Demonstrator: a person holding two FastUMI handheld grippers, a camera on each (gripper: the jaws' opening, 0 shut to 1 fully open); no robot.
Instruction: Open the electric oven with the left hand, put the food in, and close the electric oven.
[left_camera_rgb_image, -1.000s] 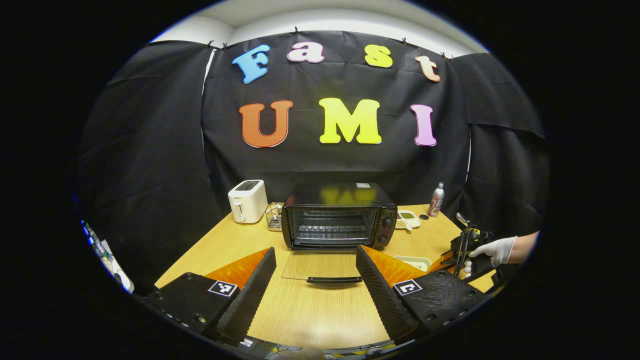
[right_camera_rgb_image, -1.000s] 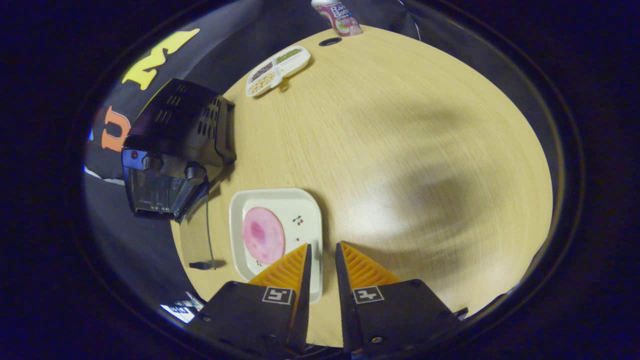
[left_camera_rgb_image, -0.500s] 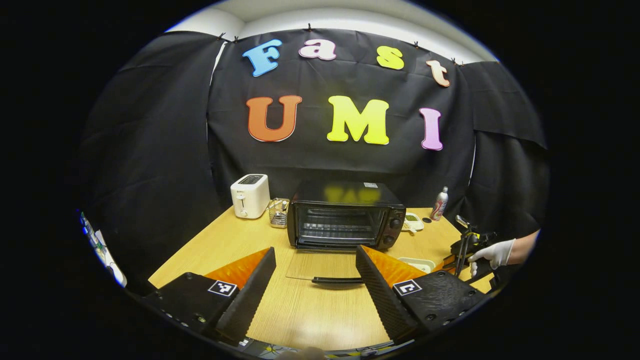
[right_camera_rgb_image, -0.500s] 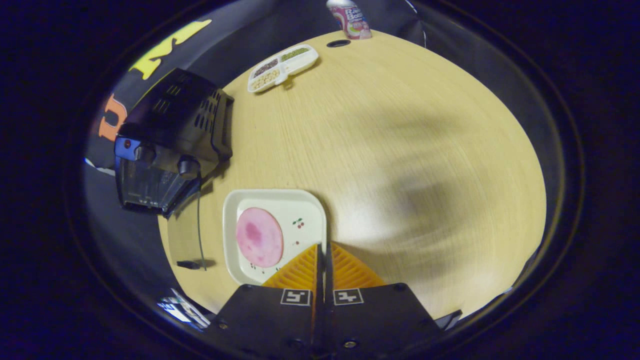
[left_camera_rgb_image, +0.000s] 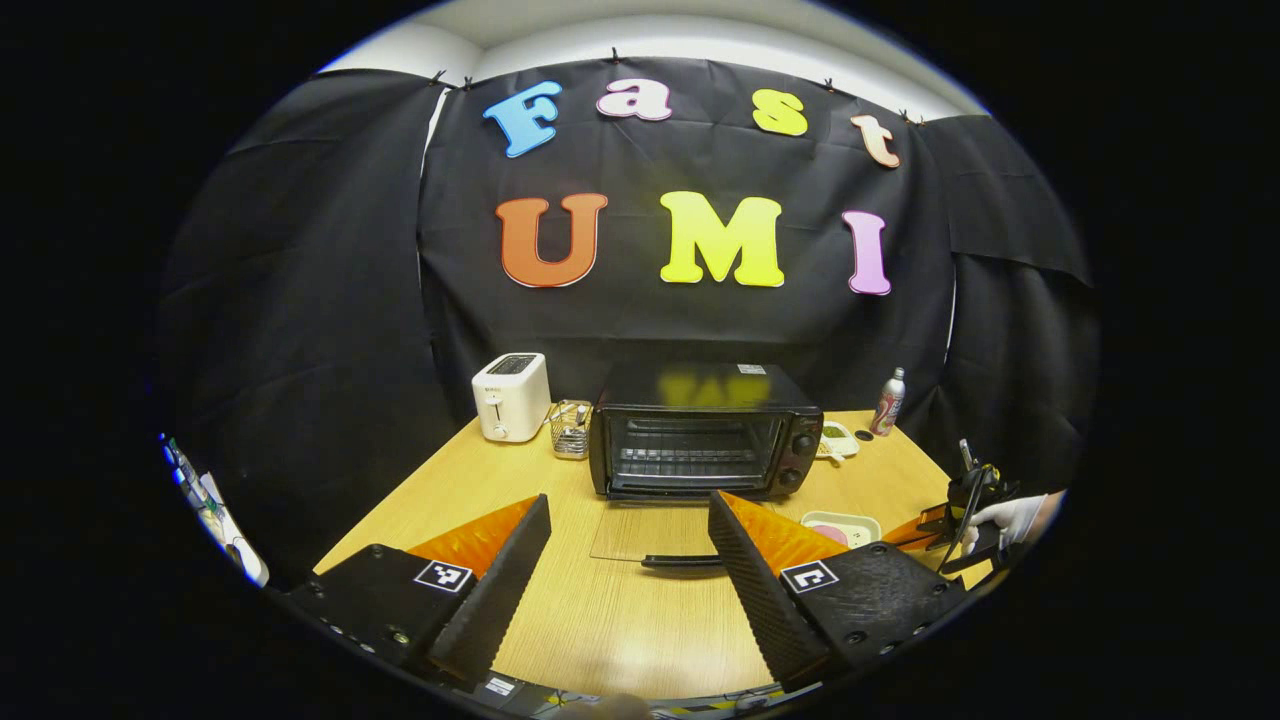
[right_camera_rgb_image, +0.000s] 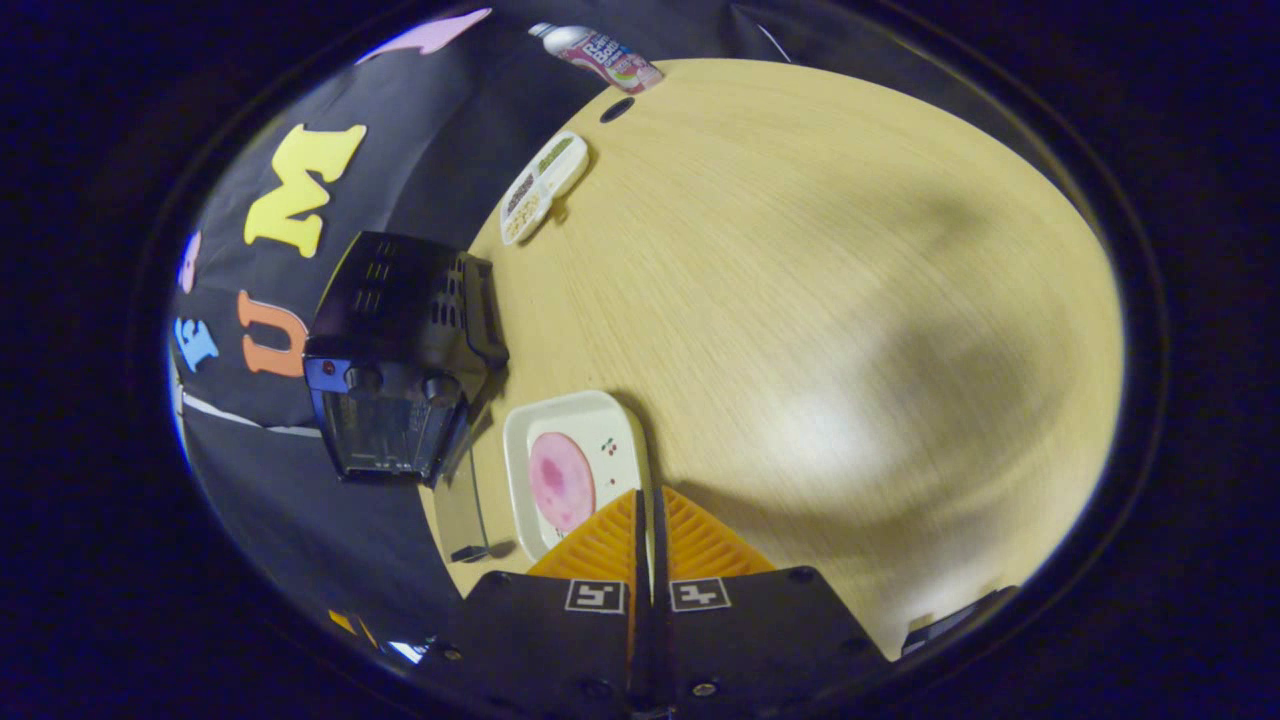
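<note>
The black electric oven (left_camera_rgb_image: 705, 430) stands at the back of the table, its glass door (left_camera_rgb_image: 650, 535) folded down flat, handle toward me. My left gripper (left_camera_rgb_image: 628, 497) hovers open in front of that door with nothing between its fingers. In the right gripper view, a white square plate (right_camera_rgb_image: 580, 470) carrying a pink round slice of meat (right_camera_rgb_image: 560, 480) sits beside the oven (right_camera_rgb_image: 400, 350). My right gripper (right_camera_rgb_image: 645, 492) is shut on the plate's near rim. From the left gripper view, the plate (left_camera_rgb_image: 840, 527) and the right gripper (left_camera_rgb_image: 945, 522), held by a gloved hand (left_camera_rgb_image: 1005, 515), appear at the right.
A white toaster (left_camera_rgb_image: 511, 397) and a small wire basket (left_camera_rgb_image: 571, 428) stand left of the oven. A divided snack tray (right_camera_rgb_image: 540, 185) and a bottle (right_camera_rgb_image: 597, 48) sit at the table's far side. Bare tabletop (right_camera_rgb_image: 850, 300) stretches to the right of the plate.
The right gripper's fingers closed onto the plate's rim, and its view has since swung, with the plate keeping its place at the fingertips. The left gripper stayed open and drifted slightly left of the door.
</note>
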